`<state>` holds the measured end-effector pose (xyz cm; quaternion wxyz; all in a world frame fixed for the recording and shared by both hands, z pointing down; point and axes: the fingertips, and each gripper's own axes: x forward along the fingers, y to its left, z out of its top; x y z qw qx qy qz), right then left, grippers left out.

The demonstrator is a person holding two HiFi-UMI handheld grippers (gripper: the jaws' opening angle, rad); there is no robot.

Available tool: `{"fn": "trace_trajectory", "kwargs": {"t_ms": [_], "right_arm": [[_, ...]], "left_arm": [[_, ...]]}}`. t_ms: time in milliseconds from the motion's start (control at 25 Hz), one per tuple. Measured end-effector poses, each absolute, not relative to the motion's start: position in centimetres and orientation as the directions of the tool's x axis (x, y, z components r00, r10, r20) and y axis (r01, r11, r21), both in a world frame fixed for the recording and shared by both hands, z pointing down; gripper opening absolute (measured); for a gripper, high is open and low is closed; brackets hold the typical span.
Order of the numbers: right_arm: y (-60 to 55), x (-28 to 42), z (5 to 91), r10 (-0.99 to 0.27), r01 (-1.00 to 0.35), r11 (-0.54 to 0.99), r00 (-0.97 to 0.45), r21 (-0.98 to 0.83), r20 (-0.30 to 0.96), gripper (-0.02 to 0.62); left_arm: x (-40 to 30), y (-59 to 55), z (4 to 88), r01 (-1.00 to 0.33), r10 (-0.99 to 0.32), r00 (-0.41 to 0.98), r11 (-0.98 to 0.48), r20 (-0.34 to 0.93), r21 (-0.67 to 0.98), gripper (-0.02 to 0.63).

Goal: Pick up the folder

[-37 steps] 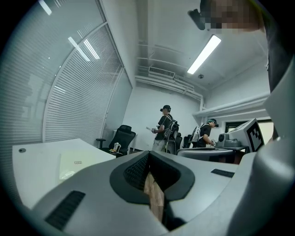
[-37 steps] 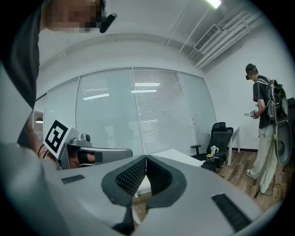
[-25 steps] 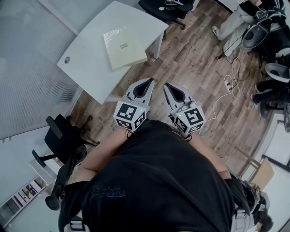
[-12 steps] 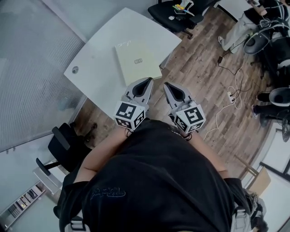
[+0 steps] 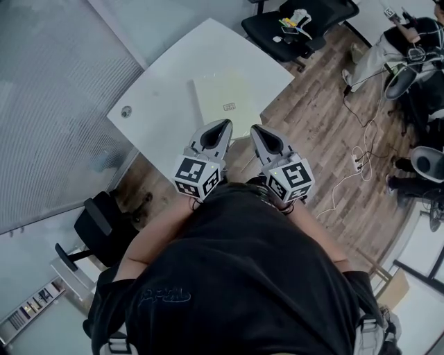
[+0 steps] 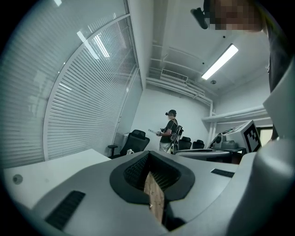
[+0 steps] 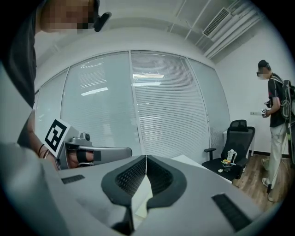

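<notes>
A pale yellow folder (image 5: 225, 104) lies flat on the white table (image 5: 159, 104), close to the table's near edge. In the head view both grippers are held side by side at chest height, pointing at it. My left gripper (image 5: 223, 125) is shut and empty, its tip over the folder's near edge. My right gripper (image 5: 255, 130) is shut and empty too, its tip just off the folder's near right corner over the floor. In the left gripper view the left gripper (image 6: 148, 154) shows closed jaws. In the right gripper view the right gripper (image 7: 146, 157) has its jaws together, with a pale sliver of folder (image 7: 140, 200) below them.
A black office chair (image 5: 298, 19) with small items on its seat stands beyond the table. Another black chair (image 5: 104, 222) is at the lower left. Cables (image 5: 361, 142) trail over the wood floor at right. A blinds-covered glass wall (image 5: 55, 104) runs along the left. A person (image 7: 276, 115) stands at the far right.
Both grippers have come forward towards the table, and the folder now lies right under their tips. The jaws stayed closed.
</notes>
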<state>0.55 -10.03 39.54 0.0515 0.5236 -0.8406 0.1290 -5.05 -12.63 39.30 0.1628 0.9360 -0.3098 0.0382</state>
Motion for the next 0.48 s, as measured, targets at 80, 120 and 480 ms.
{"fn": "trace_trajectory", "kwargs": {"t_ms": [80,120,480], "right_arm": [[-10.6,0.4,39.7,-0.864,-0.892,0.421,-0.449,-0.164,0.226,0.023],[-10.9,0.4,39.8,-0.863,-0.891,0.423,-0.452,-0.165,0.228,0.023],[-14.9,1.3,40.7,-0.838,-0.871,0.458,-0.490,-0.179,0.240,0.023]], "left_arm": [[-5.4,-13.0,39.6,-0.600,-0.573,0.800,-0.748,0.179,0.286,0.014],[-5.5,-13.2,39.8,-0.604,-0.577,0.796,-0.743,0.182,0.289,0.014],[-5.8,-16.5,40.8,-0.670,-0.634,0.742,-0.685,0.218,0.286,0.014]]}}
